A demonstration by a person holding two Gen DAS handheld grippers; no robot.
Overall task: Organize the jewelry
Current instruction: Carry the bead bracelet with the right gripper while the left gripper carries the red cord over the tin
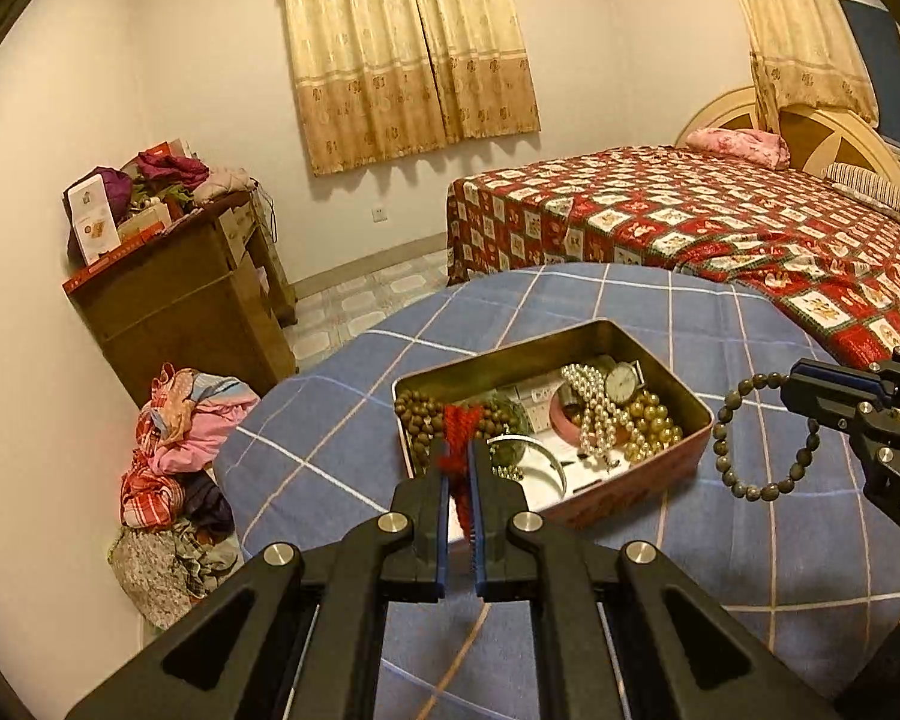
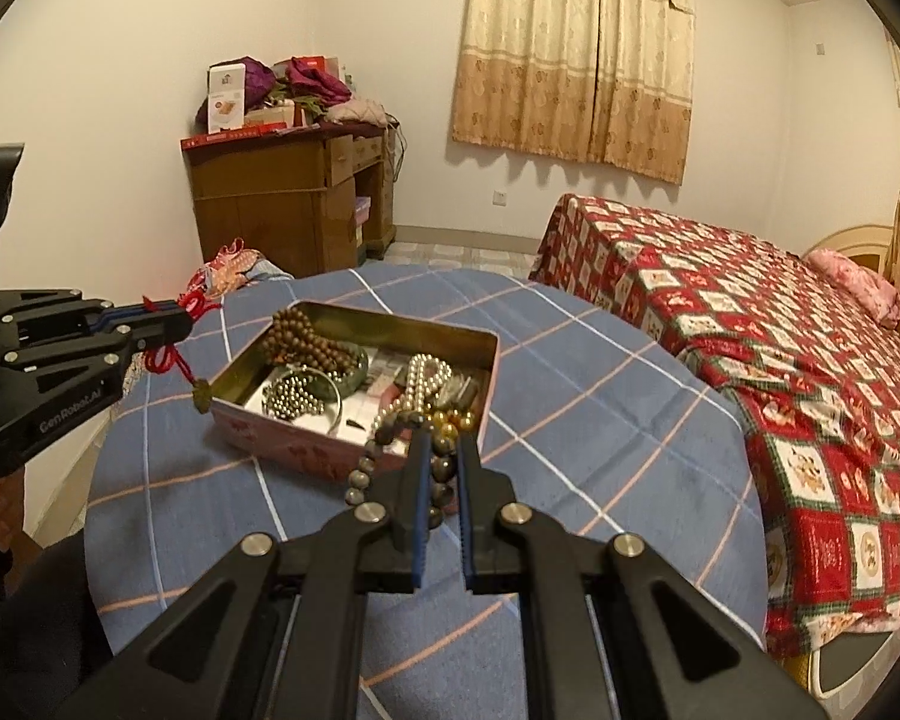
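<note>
An open pink tin box [image 1: 699,414] [image 2: 282,447] sits on a round table with a blue checked cloth [image 1: 342,420]. It holds a pearl necklace [image 1: 594,414], a watch [image 1: 623,383], brown wooden beads [image 1: 414,414] and gold beads. My left gripper [image 1: 457,450] [image 2: 183,318] is shut on a red cord ornament [image 1: 459,429] [image 2: 171,354], held above the box's left side. My right gripper [image 2: 444,444] [image 1: 795,387] is shut on a dark bead bracelet [image 1: 762,438] [image 2: 384,444], held in the air right of the box.
A bed with a red patterned cover [image 1: 720,228] stands to the right behind the table. A wooden desk [image 1: 180,306] piled with boxes and clothes stands by the left wall, with a heap of clothes [image 1: 174,456] on the floor.
</note>
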